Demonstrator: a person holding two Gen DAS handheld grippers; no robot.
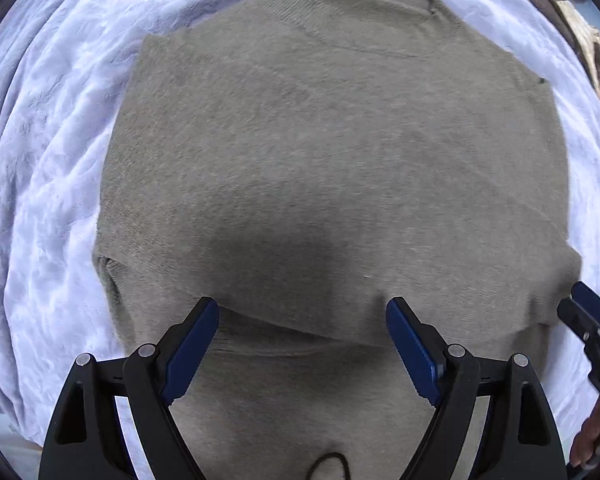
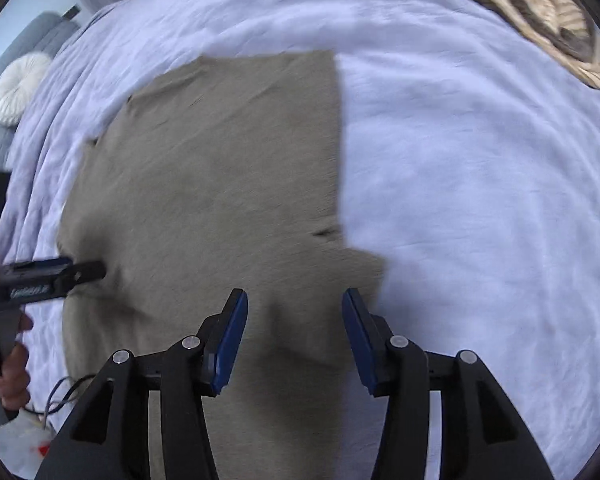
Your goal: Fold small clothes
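A grey-brown knit garment [image 1: 320, 152] lies flat on a white bedspread [image 1: 40, 200], with a folded edge running across near my fingers. My left gripper [image 1: 302, 308] is open and empty, just above that folded edge. The garment also shows in the right wrist view [image 2: 220, 184], with a straight right edge. My right gripper [image 2: 294, 300] is open and empty over the garment's near right part. The right gripper shows at the left view's right edge [image 1: 588, 312]; the left gripper shows at the right view's left edge [image 2: 60, 272].
The white bedspread [image 2: 480, 200] spreads wide to the right of the garment. A brown and beige patterned cloth [image 2: 540, 12] lies at the far right. A round white cushion [image 2: 18, 88] sits far left. Cables [image 2: 64, 396] and a white packet lie near left.
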